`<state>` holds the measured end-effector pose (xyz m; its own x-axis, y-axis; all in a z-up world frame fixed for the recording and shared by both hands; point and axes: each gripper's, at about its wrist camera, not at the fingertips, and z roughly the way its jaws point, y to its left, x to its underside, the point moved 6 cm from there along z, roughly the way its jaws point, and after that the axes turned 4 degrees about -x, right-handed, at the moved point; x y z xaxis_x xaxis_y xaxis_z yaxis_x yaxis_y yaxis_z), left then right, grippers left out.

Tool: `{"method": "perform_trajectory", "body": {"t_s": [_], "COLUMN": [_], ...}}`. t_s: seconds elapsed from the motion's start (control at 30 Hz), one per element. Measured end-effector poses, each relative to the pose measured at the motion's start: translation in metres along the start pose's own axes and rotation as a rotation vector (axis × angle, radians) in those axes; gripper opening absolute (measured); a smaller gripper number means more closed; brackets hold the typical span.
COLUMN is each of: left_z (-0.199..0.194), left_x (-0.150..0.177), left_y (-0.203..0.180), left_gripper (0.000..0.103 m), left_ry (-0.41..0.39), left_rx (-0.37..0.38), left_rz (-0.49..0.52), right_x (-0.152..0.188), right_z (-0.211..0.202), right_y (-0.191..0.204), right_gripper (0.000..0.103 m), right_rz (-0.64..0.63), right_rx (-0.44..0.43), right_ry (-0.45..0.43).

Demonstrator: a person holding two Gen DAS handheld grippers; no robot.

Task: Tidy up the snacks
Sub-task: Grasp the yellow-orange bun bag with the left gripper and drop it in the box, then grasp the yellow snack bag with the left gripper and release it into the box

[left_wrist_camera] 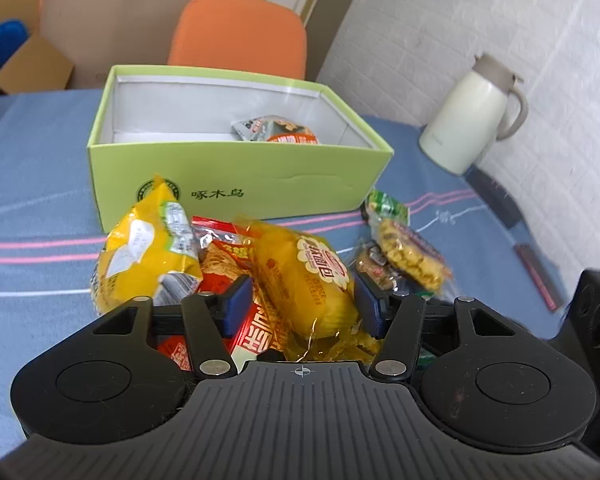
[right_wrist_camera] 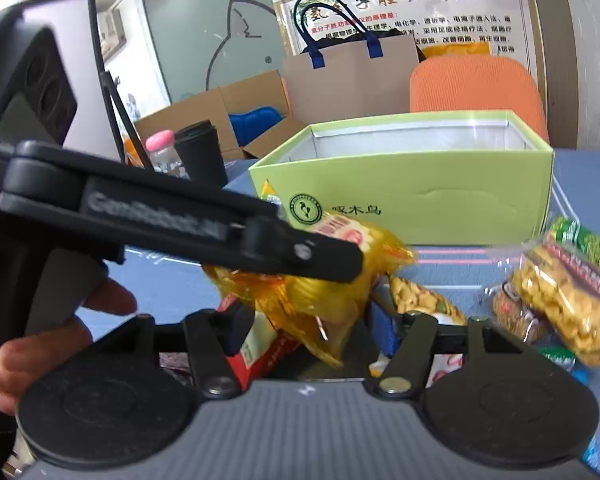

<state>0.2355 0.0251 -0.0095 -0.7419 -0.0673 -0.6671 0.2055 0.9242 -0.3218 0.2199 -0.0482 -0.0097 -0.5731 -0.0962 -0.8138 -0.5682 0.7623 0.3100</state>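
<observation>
A green open box stands on the blue cloth with one snack packet inside. In front of it lies a pile of snacks. My left gripper is open, its blue pads on either side of a clear yellow bread packet, not pressing it. A bright yellow packet and red packets lie to its left. In the right wrist view my right gripper is open just behind the same yellow bread packet, with the left gripper's body crossing above it. The box stands behind.
A cream thermos jug stands at the right by the white wall. Peanut and cracker packets lie right of the pile, also in the right wrist view. An orange chair, cardboard boxes, a black cup and a pink-capped bottle are beyond.
</observation>
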Motion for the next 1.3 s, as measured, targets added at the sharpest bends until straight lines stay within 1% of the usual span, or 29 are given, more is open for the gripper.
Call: {"method": "perform_trajectory", "body": {"t_s": [0.1,0.17,0.2,0.23,0.27,0.33,0.4,0.47,0.57,0.67,0.73,0.8,0.9,1.0,1.03,1.07,1.1,1.13,1.17,1.2,1.27,1.3], "left_z": [0.002,0.009,0.014,0.017,0.016,0.009,-0.002,-0.011,-0.017,-0.007,0.008,0.026,0.057,0.087,0.095,0.1,0.102,0.101,0.096,0.088,0.067,0.056], "left_x": [-0.005,-0.005,-0.003,-0.002,-0.001,-0.002,-0.008,-0.021,-0.05,-0.092,-0.118,-0.139,-0.154,-0.151,-0.15,-0.149,-0.149,-0.15,-0.152,-0.155,-0.157,-0.157], "left_y": [0.001,-0.001,-0.001,0.0,0.0,-0.003,-0.006,-0.011,-0.017,-0.014,-0.007,0.002,0.023,0.041,0.046,0.05,0.055,0.06,0.064,0.067,0.069,0.07], "left_gripper": [0.038,0.032,0.032,0.028,0.024,0.019,0.019,0.019,0.02,0.02,0.02,0.02,0.02,0.021,0.022,0.03,0.036,0.044,0.046,0.046,0.052,0.054], "left_ry": [0.005,0.026,0.037,0.039,0.03,0.01,-0.015,-0.053,-0.118,-0.169,-0.179,-0.171,-0.135,-0.084,-0.075,-0.074,-0.076,-0.087,-0.103,-0.122,-0.16,-0.18], "left_rx": [0.001,-0.004,-0.004,-0.006,-0.004,0.033,0.061,0.079,0.071,0.047,0.038,0.029,0.015,0.004,-0.004,-0.016,-0.028,-0.04,-0.042,-0.032,-0.021,-0.025], "left_rz": [-0.012,-0.003,-0.002,-0.01,-0.016,-0.026,-0.025,-0.015,0.016,0.018,0.001,-0.025,-0.076,-0.118,-0.126,-0.128,-0.131,-0.143,-0.159,-0.172,-0.186,-0.187], "right_x": [-0.003,-0.002,0.0,0.001,0.0,-0.004,-0.01,-0.024,-0.055,-0.094,-0.117,-0.133,-0.142,-0.138,-0.135,-0.134,-0.134,-0.135,-0.137,-0.14,-0.145,-0.146], "right_z": [0.0,0.005,0.007,0.008,0.006,-0.001,-0.01,-0.015,-0.011,0.01,0.03,0.053,0.084,0.111,0.117,0.121,0.121,0.116,0.109,0.097,0.071,0.058], "right_y": [-0.003,-0.005,-0.006,-0.007,-0.005,0.001,0.005,0.009,0.006,-0.006,-0.016,-0.029,-0.048,-0.061,-0.064,-0.066,-0.068,-0.069,-0.068,-0.067,-0.059,-0.053], "right_gripper": [0.068,0.068,0.068,0.067,0.065,0.065,0.066,0.066,0.066,0.066,0.066,0.066,0.065,0.064,0.064,0.064,0.064,0.065,0.066,0.069,0.072,0.076], "right_rz": [-0.003,-0.008,-0.008,-0.012,-0.022,-0.061,-0.089,-0.123,-0.183,-0.232,-0.263,-0.276,-0.27,-0.262,-0.263,-0.267,-0.272,-0.277,-0.282,-0.284,-0.289,-0.292], "right_rx": [0.004,0.008,0.009,0.015,0.023,0.042,0.054,0.066,0.082,0.094,0.113,0.116,0.105,0.098,0.098,0.104,0.117,0.129,0.139,0.148,0.154,0.149], "right_ry": [-0.015,-0.003,0.007,0.011,0.001,-0.023,-0.055,-0.088,-0.121,-0.125,-0.109,-0.079,-0.025,0.036,0.051,0.058,0.058,0.044,0.017,-0.014,-0.075,-0.106]}}
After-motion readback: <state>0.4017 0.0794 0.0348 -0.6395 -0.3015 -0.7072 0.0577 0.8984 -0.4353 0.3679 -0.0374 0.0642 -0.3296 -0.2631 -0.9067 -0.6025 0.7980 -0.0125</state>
